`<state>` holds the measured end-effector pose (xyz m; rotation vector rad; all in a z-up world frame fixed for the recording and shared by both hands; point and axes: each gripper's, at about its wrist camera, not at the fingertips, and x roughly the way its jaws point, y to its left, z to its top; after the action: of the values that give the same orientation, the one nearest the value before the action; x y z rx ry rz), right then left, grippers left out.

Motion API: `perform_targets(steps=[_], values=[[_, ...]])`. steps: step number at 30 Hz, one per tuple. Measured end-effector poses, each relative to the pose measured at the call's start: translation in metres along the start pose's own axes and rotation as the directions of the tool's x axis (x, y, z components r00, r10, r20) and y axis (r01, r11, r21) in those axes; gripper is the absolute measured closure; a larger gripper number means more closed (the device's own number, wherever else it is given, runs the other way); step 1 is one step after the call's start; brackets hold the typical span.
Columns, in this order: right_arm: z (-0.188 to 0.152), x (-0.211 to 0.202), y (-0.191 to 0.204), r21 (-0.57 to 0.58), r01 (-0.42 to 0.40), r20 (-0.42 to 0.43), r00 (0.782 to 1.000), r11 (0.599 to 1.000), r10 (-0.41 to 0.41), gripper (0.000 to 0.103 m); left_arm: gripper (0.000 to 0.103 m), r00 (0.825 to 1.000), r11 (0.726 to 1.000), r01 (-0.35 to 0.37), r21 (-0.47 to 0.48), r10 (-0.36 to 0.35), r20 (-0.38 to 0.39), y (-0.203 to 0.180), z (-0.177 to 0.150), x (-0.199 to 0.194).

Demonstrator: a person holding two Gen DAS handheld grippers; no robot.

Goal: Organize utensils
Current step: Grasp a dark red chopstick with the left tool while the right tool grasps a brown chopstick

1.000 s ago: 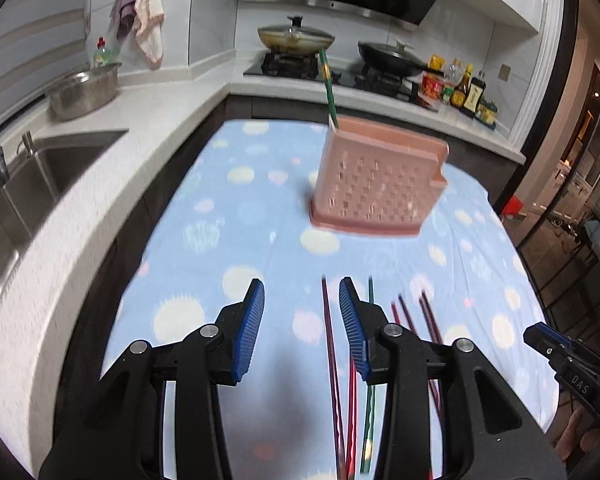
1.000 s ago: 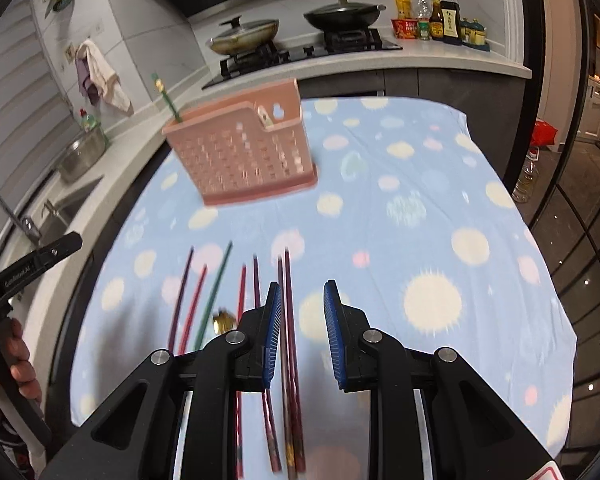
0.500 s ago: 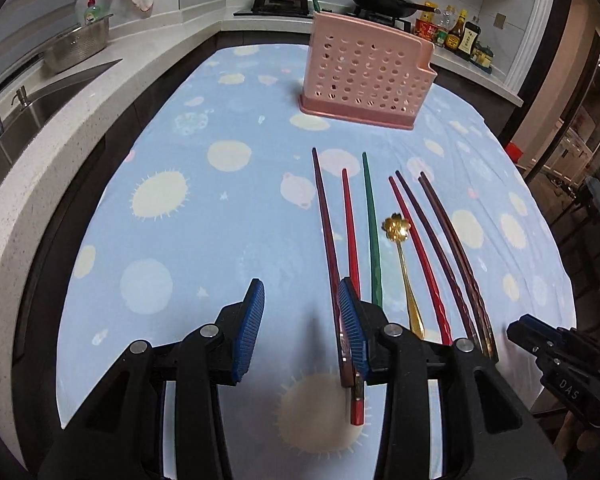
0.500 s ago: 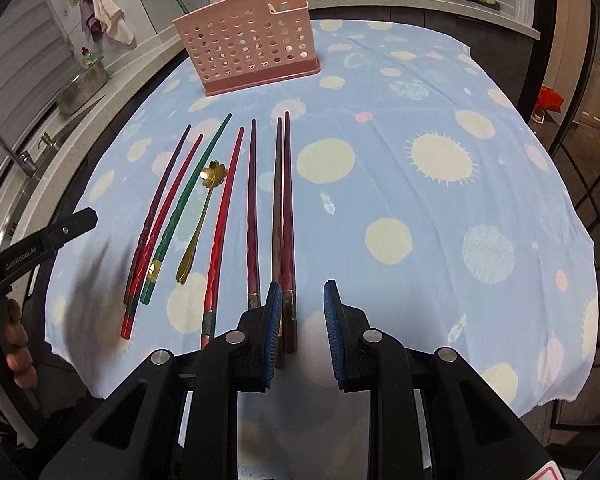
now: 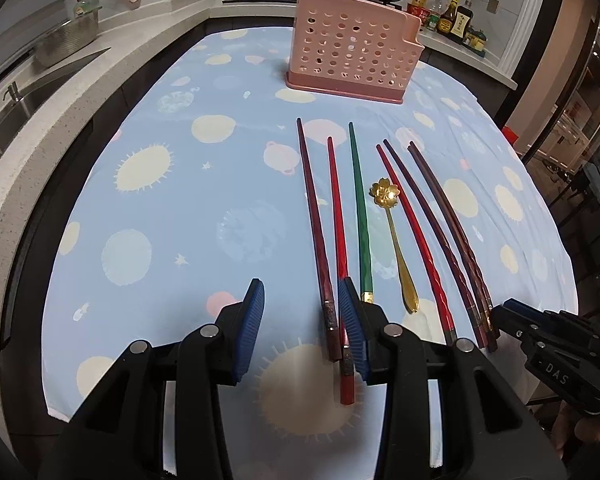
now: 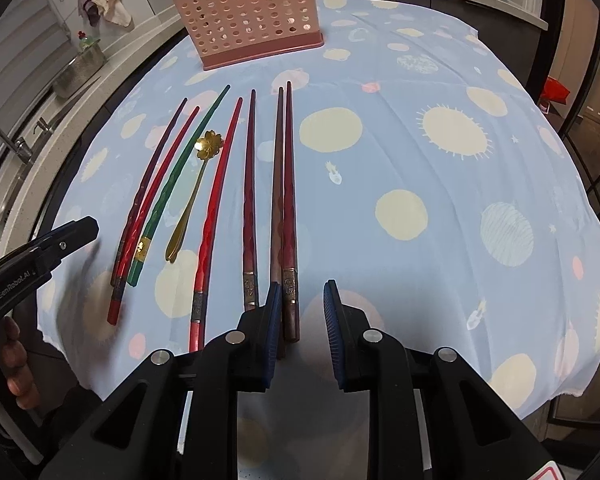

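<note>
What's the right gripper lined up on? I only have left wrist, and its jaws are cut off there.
Observer: The right gripper is over the near ends of the two rightmost chopsticks, jaws apart, nothing pinched.
Operator: Which one is in the gap?
Observer: The dark red chopstick. Its end lies in the gap, close to the left pad. The brown chopstick beside it runs behind that finger, so it is outside the gap.
</note>
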<state>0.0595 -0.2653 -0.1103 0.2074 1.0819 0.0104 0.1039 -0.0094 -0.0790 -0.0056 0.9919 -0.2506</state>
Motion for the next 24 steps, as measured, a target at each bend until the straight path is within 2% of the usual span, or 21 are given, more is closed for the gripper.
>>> perform_targets(steps=[4, 10, 17, 24], values=[[0.000, 0.001, -0.006, 0.021, 0.010, 0.001, 1.000, 1.000, -0.010, 0.081, 0.066, 1.000, 1.000, 0.004, -0.004, -0.004, -0.006, 0.001, -0.001, 0.002], [0.000, 0.005, 0.001, -0.011, 0.013, -0.010, 1.000, 1.000, -0.014, 0.081, 0.066, 1.000, 1.000, 0.012, -0.003, -0.012, -0.017, 0.000, -0.004, 0.006], [0.000, 0.006, -0.004, 0.013, 0.011, -0.010, 1.000, 1.000, -0.011, 0.094, 0.066, 0.999, 1.000, 0.029, 0.004, -0.028, -0.023, -0.003, -0.007, 0.009], [0.000, 0.006, -0.004, 0.013, 0.013, -0.010, 1.000, 1.000, -0.013, 0.095, 0.067, 0.999, 1.000, 0.025, 0.009, -0.025, -0.043, -0.004, -0.012, 0.015]])
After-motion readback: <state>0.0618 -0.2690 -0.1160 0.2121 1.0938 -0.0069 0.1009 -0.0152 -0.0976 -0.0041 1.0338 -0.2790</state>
